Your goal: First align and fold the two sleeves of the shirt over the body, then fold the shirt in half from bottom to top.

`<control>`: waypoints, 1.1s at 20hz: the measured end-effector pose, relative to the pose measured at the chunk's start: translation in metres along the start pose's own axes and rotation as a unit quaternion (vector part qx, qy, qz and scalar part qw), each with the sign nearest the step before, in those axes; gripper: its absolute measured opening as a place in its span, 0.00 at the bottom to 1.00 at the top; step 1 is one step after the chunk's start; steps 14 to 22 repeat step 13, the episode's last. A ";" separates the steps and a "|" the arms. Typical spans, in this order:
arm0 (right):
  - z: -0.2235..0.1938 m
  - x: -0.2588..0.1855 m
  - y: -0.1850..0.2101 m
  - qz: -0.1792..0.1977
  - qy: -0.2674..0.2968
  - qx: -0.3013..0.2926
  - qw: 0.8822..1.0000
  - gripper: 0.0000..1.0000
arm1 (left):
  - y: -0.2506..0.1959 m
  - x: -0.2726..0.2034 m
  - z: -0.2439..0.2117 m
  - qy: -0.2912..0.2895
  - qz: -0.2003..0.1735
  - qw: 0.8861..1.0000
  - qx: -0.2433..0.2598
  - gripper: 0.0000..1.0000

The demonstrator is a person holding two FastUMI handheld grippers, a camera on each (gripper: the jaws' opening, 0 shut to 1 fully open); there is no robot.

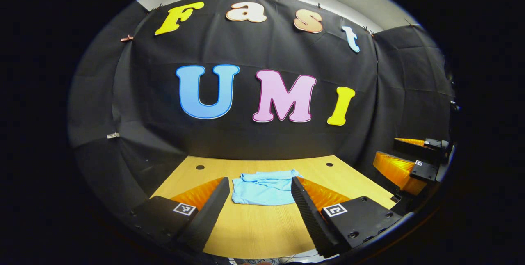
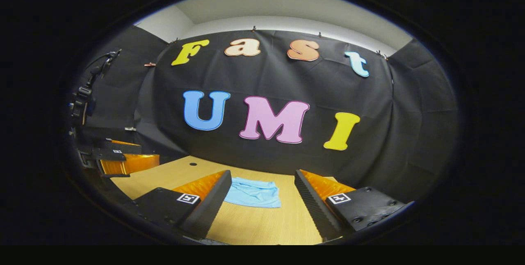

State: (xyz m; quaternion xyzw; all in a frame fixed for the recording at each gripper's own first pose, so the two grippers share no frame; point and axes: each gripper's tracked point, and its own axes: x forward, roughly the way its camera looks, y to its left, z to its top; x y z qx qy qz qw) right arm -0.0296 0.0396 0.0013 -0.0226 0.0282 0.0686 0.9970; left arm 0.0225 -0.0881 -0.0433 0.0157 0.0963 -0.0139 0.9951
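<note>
Shirt (image 1: 264,188), one, light blue, lies folded into a compact rectangle on the wooden counter (image 1: 254,228), ahead of both grippers and touched by neither. Left gripper (image 1: 260,199) has its jaws spread wide, empty, framing bare wood before the shirt's near edge. Right gripper (image 2: 262,193) is likewise spread, holding nothing. Beyond the shirt, two dark holes (image 1: 200,167) mark the counter's far edge.

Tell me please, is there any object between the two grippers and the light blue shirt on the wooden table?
Nothing visible stands in the way. The light blue cloth shirt lies folded on the wooden table, with bare tabletop between it and the open left gripper and the open right gripper.
</note>
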 end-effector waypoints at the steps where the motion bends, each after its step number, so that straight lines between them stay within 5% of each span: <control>1: 0.001 0.000 -0.001 0.001 0.001 -0.001 1.000 0.97 | 0.002 -0.002 0.003 -0.005 0.001 1.000 -0.001 0.96; 22: 0.026 0.009 0.001 0.010 -0.020 -0.009 1.000 0.97 | 0.004 -0.012 0.019 -0.030 0.013 0.999 0.009 0.97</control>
